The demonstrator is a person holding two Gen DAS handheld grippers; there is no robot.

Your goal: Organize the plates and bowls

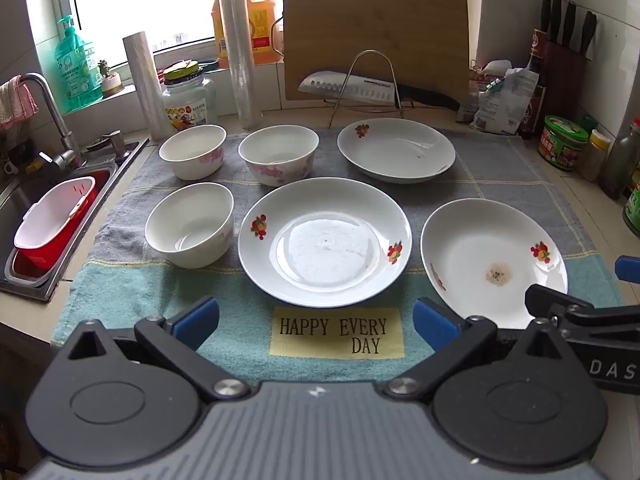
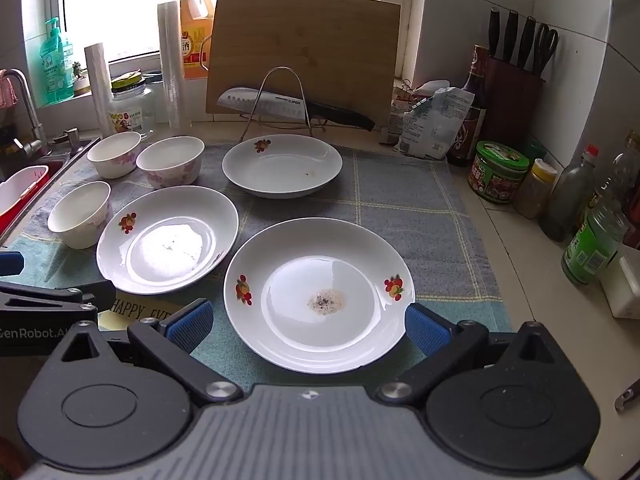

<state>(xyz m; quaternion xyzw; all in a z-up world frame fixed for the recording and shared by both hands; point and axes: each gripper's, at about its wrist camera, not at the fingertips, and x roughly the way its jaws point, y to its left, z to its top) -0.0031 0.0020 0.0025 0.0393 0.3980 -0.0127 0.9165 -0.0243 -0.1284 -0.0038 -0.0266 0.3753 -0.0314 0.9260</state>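
Three white plates with fruit prints lie on a checked cloth point(image 1: 500, 160): a middle plate point(image 1: 324, 242), a far plate point(image 1: 396, 150) and a near right plate with a brown stain point(image 1: 486, 260). Three white bowls stand at the left: a near one point(image 1: 190, 224) and two far ones point(image 1: 193, 152), point(image 1: 279, 156). My left gripper point(image 1: 316, 324) is open and empty over the "HAPPY EVERY DAY" label, just short of the middle plate. My right gripper point(image 2: 308, 326) is open, its blue pads point(image 2: 424, 328) on either side of the stained plate point(image 2: 320, 292), not touching it.
A sink point(image 1: 24, 200) with a red and white basket point(image 1: 54, 228) lies at the left. A cutting board point(image 1: 376, 36), a knife on a wire stand point(image 1: 360, 88), rolls and bottles stand behind. Jars, bottles and a knife block point(image 2: 512, 92) line the right side.
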